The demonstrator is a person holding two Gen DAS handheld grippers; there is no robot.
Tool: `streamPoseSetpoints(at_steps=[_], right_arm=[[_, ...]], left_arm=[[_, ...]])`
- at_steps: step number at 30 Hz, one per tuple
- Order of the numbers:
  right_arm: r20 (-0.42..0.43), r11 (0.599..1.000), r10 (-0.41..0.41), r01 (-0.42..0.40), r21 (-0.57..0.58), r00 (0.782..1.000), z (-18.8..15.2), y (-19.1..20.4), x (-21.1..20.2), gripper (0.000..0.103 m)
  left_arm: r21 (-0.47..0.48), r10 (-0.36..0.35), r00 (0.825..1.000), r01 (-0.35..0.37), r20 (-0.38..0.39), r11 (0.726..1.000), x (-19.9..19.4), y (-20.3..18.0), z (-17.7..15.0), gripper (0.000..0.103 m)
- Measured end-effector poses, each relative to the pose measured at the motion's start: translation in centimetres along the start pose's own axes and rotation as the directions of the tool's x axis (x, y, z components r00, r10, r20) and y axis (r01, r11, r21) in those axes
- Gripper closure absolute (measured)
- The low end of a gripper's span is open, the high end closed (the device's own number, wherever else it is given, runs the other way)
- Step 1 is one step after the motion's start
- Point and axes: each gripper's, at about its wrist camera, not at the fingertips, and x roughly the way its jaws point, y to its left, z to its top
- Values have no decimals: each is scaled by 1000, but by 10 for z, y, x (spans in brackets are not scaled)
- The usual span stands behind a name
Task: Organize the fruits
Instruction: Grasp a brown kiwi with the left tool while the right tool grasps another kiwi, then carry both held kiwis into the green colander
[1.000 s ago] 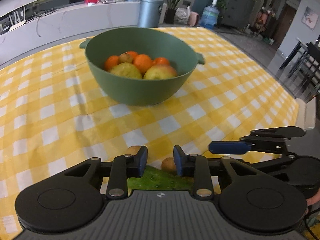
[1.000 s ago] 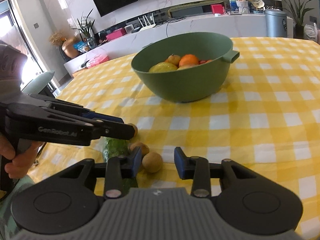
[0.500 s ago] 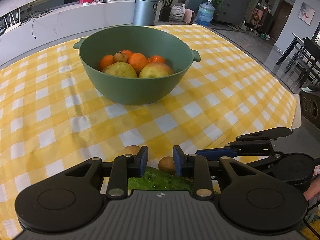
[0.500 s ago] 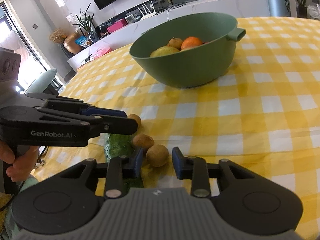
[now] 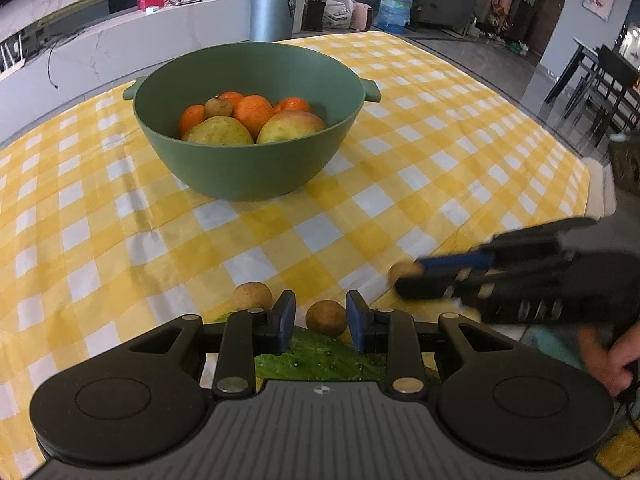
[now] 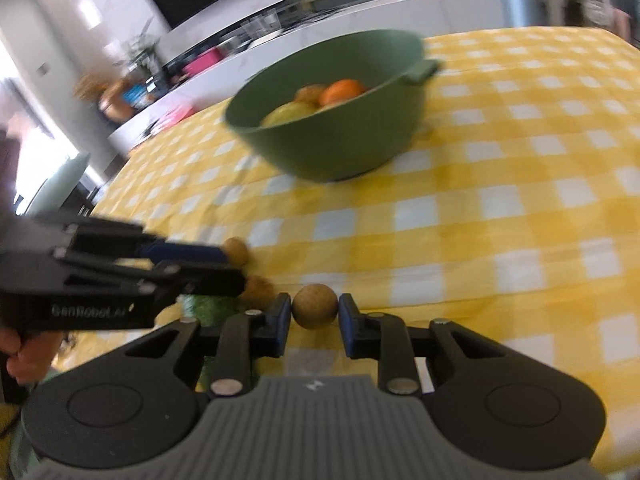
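Closing my right claw [image 6: 313, 312] on a small brown fruit [image 6: 315, 311], I now have it pinched between the blue pads: a second ago those jaws stood wider with the fruit loose on the cloth ahead of them, and they have just been drawing in until both pads press on its sides. In the left view the same claw [image 5: 412, 278] shows the fruit at its tip, blurred.

My left claw [image 5: 321, 316] is no different from a moment ago: narrowly spread, pinching nothing, with a second brown fruit [image 5: 326, 317] seen between its pads. I cannot tell whether they touch it. A third brown fruit [image 5: 253, 295] sits just left of that one, and a cucumber [image 5: 320, 358] lies under the left claw, nearer me than both.

The bowl [image 5: 248, 168] stands well beyond all of these on the checked surface [image 5: 120, 240], already holding oranges [image 5: 253, 110] and two larger yellow-green fruits [image 5: 218, 131].

So I judge the grasp made and the lift about to start; the carry to the bowl comes next. The fruit is round and smooth, so a grip off its widest part could let it squirt out. The right view is blurred, so I cannot confirm how centred the pads sit.
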Motion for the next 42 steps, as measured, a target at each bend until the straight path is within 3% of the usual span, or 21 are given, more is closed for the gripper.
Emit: streamPoseSetpoints(at_steps=[4, 9, 13, 16, 28, 33, 42], right_arm=[[40, 997, -32, 29, 69, 999, 3, -14, -8, 81], [31, 995, -33, 30, 92, 999, 4, -16, -5, 81], [30, 993, -34, 31, 111, 999, 4, -19, -3, 81], [27, 991, -29, 26, 132, 999, 5, -22, -3, 81], [16, 991, -39, 37, 132, 999, 4, -21, 1, 81], [13, 991, -43, 41, 128, 999, 5, -21, 2, 81], [48, 990, -38, 31, 134, 998, 5, -20, -3, 81]], left_arm=[[69, 19, 1000, -19, -10, 997, 3, -12, -1, 69], [170, 90, 996, -83, -29, 982, 11, -30, -1, 69], [289, 198, 979, -174, -55, 941, 24, -47, -2, 69], [327, 233, 971, -202, -58, 923, 28, -52, -3, 68], [311, 244, 969, -219, -44, 925, 30, -52, -4, 74], [275, 217, 976, -204, -17, 940, 25, -50, -2, 75], [125, 150, 986, -157, 67, 980, 6, -33, 9, 75]])
